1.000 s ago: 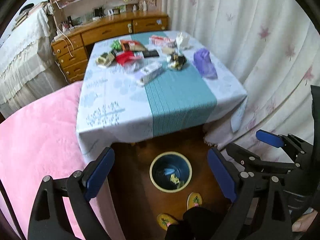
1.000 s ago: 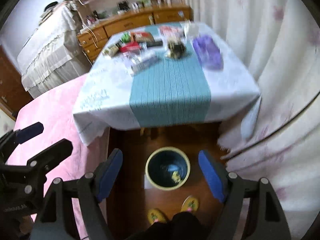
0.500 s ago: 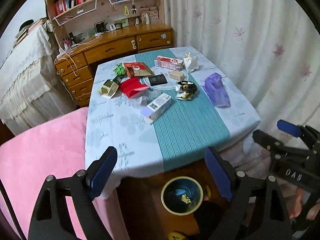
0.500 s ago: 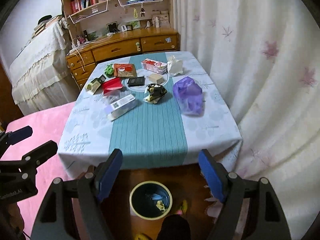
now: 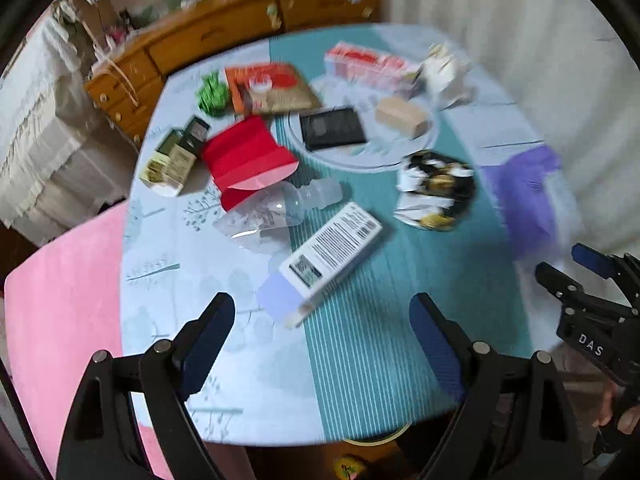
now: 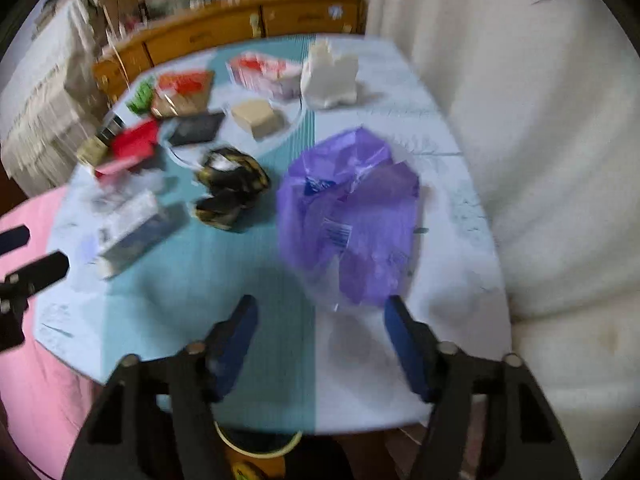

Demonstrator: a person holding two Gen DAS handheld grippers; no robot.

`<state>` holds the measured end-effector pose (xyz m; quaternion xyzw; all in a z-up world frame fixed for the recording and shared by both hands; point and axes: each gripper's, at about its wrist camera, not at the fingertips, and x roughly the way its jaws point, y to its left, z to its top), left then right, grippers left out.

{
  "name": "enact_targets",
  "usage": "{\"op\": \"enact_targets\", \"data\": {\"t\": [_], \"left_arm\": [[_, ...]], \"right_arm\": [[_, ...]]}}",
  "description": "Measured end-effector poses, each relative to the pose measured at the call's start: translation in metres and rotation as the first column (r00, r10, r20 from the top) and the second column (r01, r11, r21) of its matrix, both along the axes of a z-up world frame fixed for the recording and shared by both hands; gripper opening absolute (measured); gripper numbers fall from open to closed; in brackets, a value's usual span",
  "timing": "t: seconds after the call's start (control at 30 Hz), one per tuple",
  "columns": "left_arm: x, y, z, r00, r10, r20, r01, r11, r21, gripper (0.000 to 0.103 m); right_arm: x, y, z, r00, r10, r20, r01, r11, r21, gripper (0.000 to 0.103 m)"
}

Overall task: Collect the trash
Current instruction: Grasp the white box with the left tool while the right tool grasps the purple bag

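Trash lies on a table with a teal runner (image 5: 360, 340). My left gripper (image 5: 322, 312) is open and empty, just short of a long white box (image 5: 328, 256) and a crushed clear bottle (image 5: 276, 210). My right gripper (image 6: 320, 316) is open and empty, just short of a purple plastic bag (image 6: 352, 216). A black-gold wrapper (image 6: 230, 186) lies left of the bag, and also shows in the left wrist view (image 5: 436, 188). The bin's rim (image 6: 256, 446) peeks out under the table's near edge.
Farther back lie a red pouch (image 5: 248, 160), a black card (image 5: 332, 128), a tan block (image 5: 402, 116), a red-white box (image 5: 364, 62), a white crumpled paper (image 6: 330, 76) and a green wad (image 5: 212, 94). A wooden dresser (image 5: 224, 36) stands behind, curtain (image 6: 540, 120) on the right, pink bedding (image 5: 60, 300) on the left.
Both grippers have risen from over the floor bin and moved forward over the table. The trash now looms close; the bin has slid almost out of sight.
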<state>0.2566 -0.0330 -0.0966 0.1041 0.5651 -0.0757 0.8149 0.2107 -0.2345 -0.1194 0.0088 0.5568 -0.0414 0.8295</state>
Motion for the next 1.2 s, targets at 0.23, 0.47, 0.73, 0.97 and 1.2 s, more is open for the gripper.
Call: {"op": "enact_targets", "data": {"t": [0.23,0.47,0.73,0.97,1.2], "left_arm": [[0.04,-0.007,-0.047,0.993,0.019,-0.113,-0.014,0.999,0.051,0.086],[0.057,-0.01,-0.068,0.976,0.043,-0.215,-0.04,0.999,0.019,0.068],[0.068,-0.011,-0.088,0.955,0.073,-0.286,-0.068,0.997,0.025,0.052],[0.06,-0.014,-0.073,0.969,0.108,-0.223,-0.097,0.993,0.06,0.037],[0.027,-0.012,-0.019,0.989,0.108,-0.103,-0.107,0.994,0.018,0.036]], "right_arm": [[0.038,-0.017,-0.037,0.996,0.069,-0.059,-0.069,0.998,-0.004,0.041],[0.05,-0.025,-0.034,0.989,0.143,-0.022,-0.143,0.989,0.024,0.022],[0.051,-0.028,-0.034,0.985,0.17,-0.015,-0.168,0.983,0.07,0.015],[0.047,-0.034,-0.027,0.988,0.152,-0.001,-0.151,0.982,0.11,0.013],[0.036,-0.033,-0.003,0.991,0.129,0.043,-0.134,0.98,0.15,0.011]]}}
